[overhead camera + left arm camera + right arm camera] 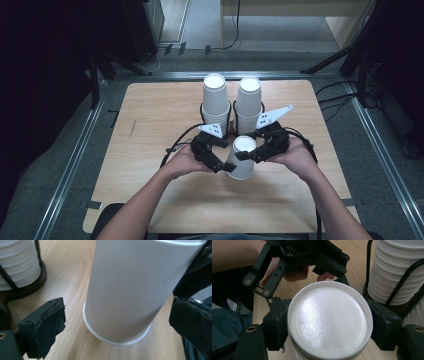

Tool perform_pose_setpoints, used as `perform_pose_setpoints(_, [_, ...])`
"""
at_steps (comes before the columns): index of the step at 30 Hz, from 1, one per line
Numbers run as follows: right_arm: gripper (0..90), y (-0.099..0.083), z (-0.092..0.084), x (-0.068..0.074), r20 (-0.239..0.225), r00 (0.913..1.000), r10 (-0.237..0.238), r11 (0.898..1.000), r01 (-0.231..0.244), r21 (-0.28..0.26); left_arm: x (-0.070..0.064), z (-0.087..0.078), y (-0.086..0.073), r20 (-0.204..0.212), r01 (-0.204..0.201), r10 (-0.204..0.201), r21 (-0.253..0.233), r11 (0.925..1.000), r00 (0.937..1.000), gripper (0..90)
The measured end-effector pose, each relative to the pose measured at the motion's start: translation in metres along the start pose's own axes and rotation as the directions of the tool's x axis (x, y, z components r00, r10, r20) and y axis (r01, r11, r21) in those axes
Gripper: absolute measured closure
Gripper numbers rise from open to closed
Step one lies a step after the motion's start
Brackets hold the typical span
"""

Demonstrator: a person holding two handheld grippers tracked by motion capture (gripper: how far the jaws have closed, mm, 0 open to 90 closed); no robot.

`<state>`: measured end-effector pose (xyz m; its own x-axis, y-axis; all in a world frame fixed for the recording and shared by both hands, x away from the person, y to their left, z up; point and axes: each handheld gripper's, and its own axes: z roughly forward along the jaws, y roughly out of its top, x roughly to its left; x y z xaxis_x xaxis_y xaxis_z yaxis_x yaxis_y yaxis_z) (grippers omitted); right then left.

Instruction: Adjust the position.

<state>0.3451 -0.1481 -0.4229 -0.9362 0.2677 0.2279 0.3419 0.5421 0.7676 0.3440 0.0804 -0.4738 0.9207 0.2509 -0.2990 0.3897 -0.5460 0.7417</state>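
Note:
A white paper cup [242, 157] stands upside down and slightly tilted at the table's middle, its flat base [329, 322] facing up. My right gripper [246, 154] is shut on it just under the base, and both pads [277, 325] press against its sides in the right gripper view. My left gripper [225, 167] is open around the cup's lower wall [130, 290]. Its pads [51, 323] stand clear of the cup on both sides. The cup's rim is close to the wood; I cannot tell whether it touches.
Two tall stacks of white cups [215, 100] [248, 102] sit in a black wire holder [37, 277] just behind the grippers. The wooden table [150, 115] has bare room left, right and in front. Dark floor and metal rails surround it.

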Motion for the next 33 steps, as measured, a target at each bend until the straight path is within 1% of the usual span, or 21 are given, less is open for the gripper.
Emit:
perform_pose_setpoints(5, [26.7, 0.002, 0.001, 0.001, -0.014, 0.9999, 0.009, 1.000, -0.009, -0.019, -0.001, 0.003, 0.000, 0.005, 0.001, -0.001, -0.003, 1.0000, 1.0000, 0.6])
perform_pose_setpoints(11, [26.7, 0.005, 0.002, 0.002, -0.017, 0.9998, 0.009, 0.999, -0.010, -0.034, -0.002, 0.006, 0.000, 0.017, -0.007, 0.007, 0.000, 1.0000, 0.9998, 0.7])
perform_pose_setpoints(14, [26.7, 0.008, 0.003, 0.003, -0.031, 0.9995, 0.009, 0.999, -0.010, -0.049, -0.003, 0.009, 0.000, 0.018, -0.012, 0.012, 0.007, 0.9999, 0.9998, 0.6])
perform_pose_setpoints(17, [26.7, 0.010, 0.003, 0.004, -0.034, 0.9994, 0.008, 0.998, -0.010, -0.054, -0.003, 0.009, 0.000, 0.021, -0.012, 0.012, 0.001, 0.9999, 0.9997, 0.7])
perform_pose_setpoints(18, [26.8, 0.011, 0.002, 0.004, -0.038, 0.9992, 0.010, 0.998, -0.013, -0.065, -0.004, 0.008, 0.000, 0.022, -0.022, 0.022, -0.010, 0.9997, 0.9995, 1.7])
perform_pose_setpoints(20, [26.8, 0.011, 0.002, 0.004, -0.043, 0.9989, 0.016, 0.997, -0.019, -0.075, -0.004, 0.006, 0.000, 0.038, -0.034, 0.035, -0.024, 0.9991, 0.9987, 7.7])
perform_pose_setpoints(21, [26.8, 0.011, 0.002, 0.004, -0.043, 0.9989, 0.016, 0.997, -0.019, -0.075, -0.004, 0.006, 0.000, 0.038, -0.034, 0.035, -0.024, 0.9991, 0.9987, 9.6])
perform_pose_setpoints(22, [26.8, 0.011, 0.002, 0.003, -0.043, 0.9989, 0.016, 0.997, -0.020, -0.078, -0.005, 0.005, 0.000, 0.033, -0.050, 0.051, -0.032, 0.9982, 0.9982, 9.6])
perform_pose_setpoints(23, [26.9, 0.010, 0.002, 0.002, -0.055, 0.9981, 0.029, 0.996, -0.033, -0.083, -0.006, 0.004, 0.000, 0.029, -0.069, 0.070, -0.034, 0.9971, 0.9971, 11.7])
perform_pose_setpoints(25, [27.0, 0.009, 0.001, 0.001, -0.058, 0.9978, 0.031, 0.996, -0.036, -0.085, -0.007, 0.003, -0.001, 0.023, -0.082, 0.083, -0.036, 0.9960, 0.9963, 12.7])
perform_pose_setpoints(28, [26.9, 0.008, 0.001, -0.001, -0.065, 0.9972, 0.037, 0.995, -0.042, -0.088, -0.006, 0.002, 0.000, 0.028, -0.087, 0.088, -0.033, 0.9956, 0.9957, 14.9])
perform_pose_setpoints(30, [26.9, 0.008, 0.001, -0.001, -0.068, 0.9970, 0.038, 0.995, -0.044, -0.087, -0.006, 0.002, 0.000, 0.030, -0.084, 0.085, -0.029, 0.9960, 0.9959, 16.1])
perform_pose_setpoints(31, [26.7, 0.007, 0.001, -0.002, -0.071, 0.9962, 0.051, 0.995, -0.057, -0.087, -0.006, 0.002, 0.000, 0.035, -0.075, 0.076, -0.021, 0.9969, 0.9965, 16.6])
perform_pose_setpoints(33, [26.5, 0.007, 0.001, -0.003, -0.076, 0.9955, 0.056, 0.994, -0.063, -0.085, -0.006, 0.002, 0.000, 0.036, -0.077, 0.077, -0.015, 0.9969, 0.9964, 17.6])
